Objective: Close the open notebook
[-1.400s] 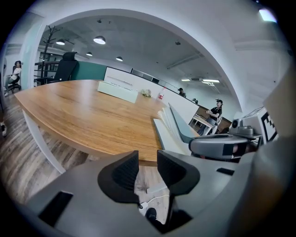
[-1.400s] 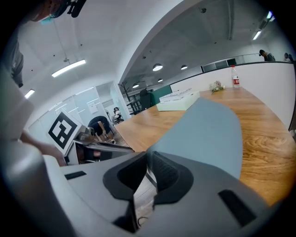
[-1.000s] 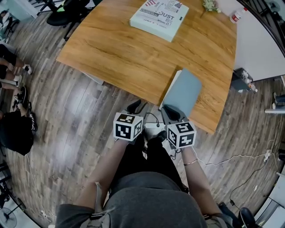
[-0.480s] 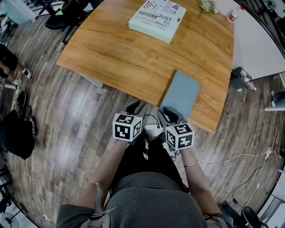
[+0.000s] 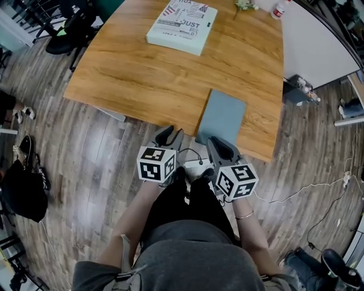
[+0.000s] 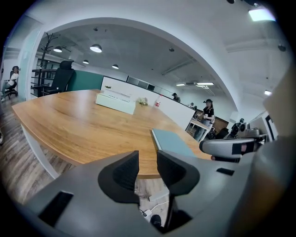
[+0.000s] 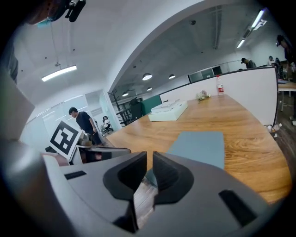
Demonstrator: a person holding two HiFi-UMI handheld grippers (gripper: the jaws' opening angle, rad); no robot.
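Note:
The notebook (image 5: 222, 116) lies closed and flat on the wooden table (image 5: 142, 74), its grey-blue cover up, close to the near edge. It also shows in the left gripper view as the notebook (image 6: 173, 141) and in the right gripper view as the notebook (image 7: 199, 146). My left gripper (image 5: 169, 135) hovers off the table's near edge, left of the notebook, open and empty. My right gripper (image 5: 219, 145) hangs just in front of the notebook's near end, clear of it. Its jaws have just been closing; a narrow gap remains with nothing between them.
A white printed box (image 5: 182, 25) lies at the table's far side, with a bottle (image 5: 278, 8) and a small plant beyond. A white partition (image 5: 318, 51) borders the right. An office chair (image 5: 62, 25) stands far left; cables (image 5: 296, 190) trail on the floor.
The notebook's cover, partly raised with white pages showing a second ago, now lies flat. My right gripper has drawn back from the notebook and risen; the left has barely moved.

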